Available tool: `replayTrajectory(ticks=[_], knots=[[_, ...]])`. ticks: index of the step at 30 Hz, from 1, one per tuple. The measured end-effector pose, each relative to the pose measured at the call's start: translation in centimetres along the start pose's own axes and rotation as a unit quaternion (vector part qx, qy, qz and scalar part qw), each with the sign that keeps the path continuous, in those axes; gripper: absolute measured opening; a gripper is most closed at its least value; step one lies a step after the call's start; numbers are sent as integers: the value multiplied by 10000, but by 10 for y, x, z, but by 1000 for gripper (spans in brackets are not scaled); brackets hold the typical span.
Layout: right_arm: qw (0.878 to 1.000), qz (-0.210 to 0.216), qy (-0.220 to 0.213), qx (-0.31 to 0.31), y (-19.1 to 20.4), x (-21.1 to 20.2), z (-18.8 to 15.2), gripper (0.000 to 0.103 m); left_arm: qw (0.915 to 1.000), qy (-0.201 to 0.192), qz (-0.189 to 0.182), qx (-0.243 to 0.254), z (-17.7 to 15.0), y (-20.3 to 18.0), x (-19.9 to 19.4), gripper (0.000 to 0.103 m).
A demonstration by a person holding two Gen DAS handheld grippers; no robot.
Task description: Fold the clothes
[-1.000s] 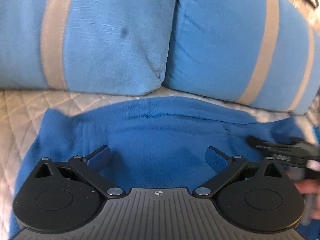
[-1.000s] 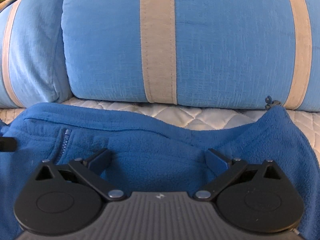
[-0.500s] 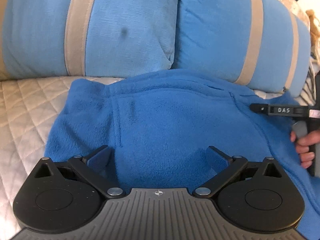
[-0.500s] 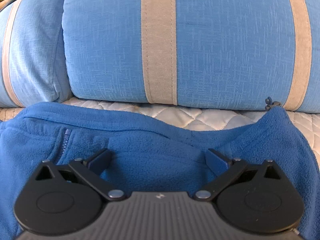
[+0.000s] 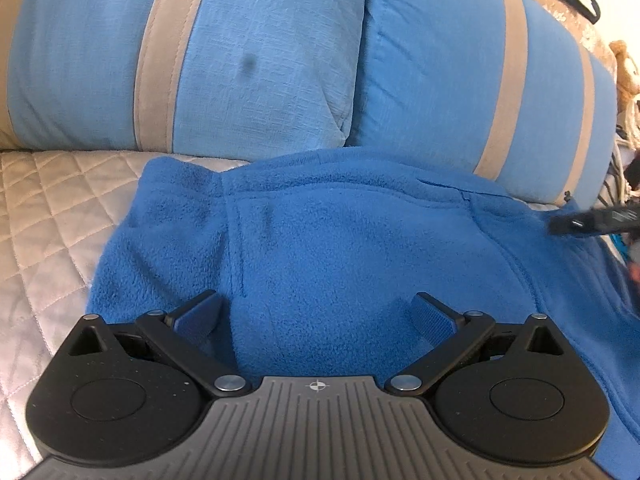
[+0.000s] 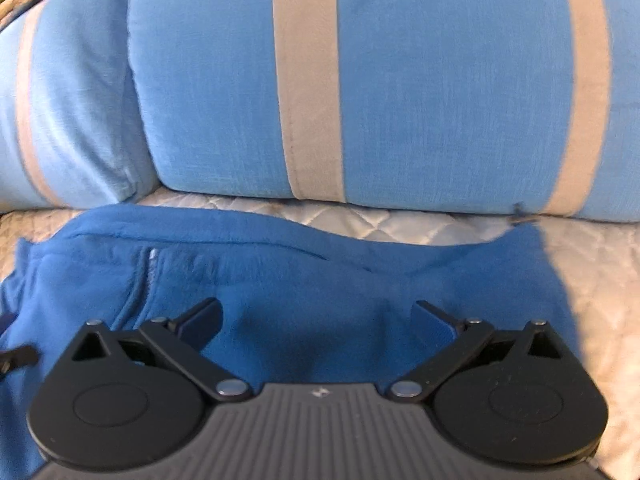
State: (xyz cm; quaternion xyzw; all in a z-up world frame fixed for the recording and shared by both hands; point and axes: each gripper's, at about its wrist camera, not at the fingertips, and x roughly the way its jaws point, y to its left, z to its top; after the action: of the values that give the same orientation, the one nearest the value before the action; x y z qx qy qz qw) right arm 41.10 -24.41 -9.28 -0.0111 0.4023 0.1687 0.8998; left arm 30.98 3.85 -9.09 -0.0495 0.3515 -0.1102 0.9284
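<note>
- On the quilted bed cover [image 5: 48,216], near its back edge where the pillows stand, lies one blue fleece garment [image 5: 340,248], spread flat with its upper edge just in front of the pillows.
- Two light-blue pillows with beige stripes lean side by side along that back edge: the left pillow [image 5: 248,60] carries one small dark spot, and the right pillow [image 5: 440,72] touches it at the middle seam.
- One zip [image 6: 151,258] shows on the fleece in the right wrist view, toward the garment's left part.
- One small dark zip pull or tab [image 6: 520,212] sits at the garment's far right corner, against the foot of the pillow.
- Left claw [image 5: 316,316] hovers low over the middle of the fleece, its two fingers spread wide with nothing between them.
- Right claw [image 6: 318,318] is over the right part of the same garment, its two fingers also spread wide and holding nothing.
- At the right edge of the left wrist view, the right claw's dark body shows blurred above the fleece.
</note>
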Motion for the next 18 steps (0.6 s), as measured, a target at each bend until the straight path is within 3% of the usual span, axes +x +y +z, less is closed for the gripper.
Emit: replayTrajectory(ticks=[5,10,18], knots=[[9998,-40,10,-205,-18,-31,-27,103,10000,-27,-30,-29,-5,-1,2,103],[9992,174,-340,102,-39,-15,-66,103,9999,-74,-52,-59,-5,0,-3,103],[9970,476,-503,355,-48,-18,-69,102,9999,-95,-68,-73,-4,1,-2,103]])
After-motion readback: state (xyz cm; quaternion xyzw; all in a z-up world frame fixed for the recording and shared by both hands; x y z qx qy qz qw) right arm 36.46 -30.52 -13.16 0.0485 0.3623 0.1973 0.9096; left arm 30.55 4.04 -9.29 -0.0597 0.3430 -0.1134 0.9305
